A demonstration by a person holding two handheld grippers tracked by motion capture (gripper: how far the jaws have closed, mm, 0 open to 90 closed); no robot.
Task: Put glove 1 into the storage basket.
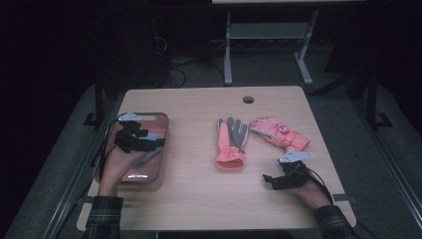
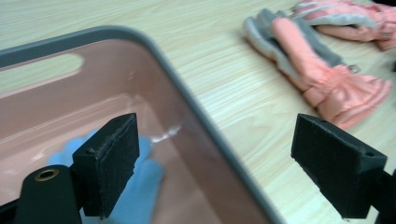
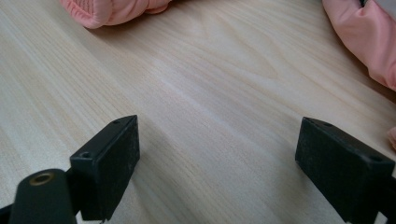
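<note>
From the high view, the left gripper [image 1: 135, 138] hangs over a pink, grey-rimmed tray [image 1: 161, 149] at the counter's [image 1: 199, 199] left; two padded coral gloves [image 1: 230, 142] lie mid-counter, the right gripper [image 1: 278, 180] near them. The left gripper view reveals a soft blue glove [image 2: 140, 186] inside the glossy tray, jaws wide apart and empty. The right gripper view shows pale woodgrain, jaws likewise apart.

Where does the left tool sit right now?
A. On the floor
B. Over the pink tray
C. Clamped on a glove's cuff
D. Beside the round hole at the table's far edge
B: the left tool hovers open over the pink tray, apart from both gloves.
</note>
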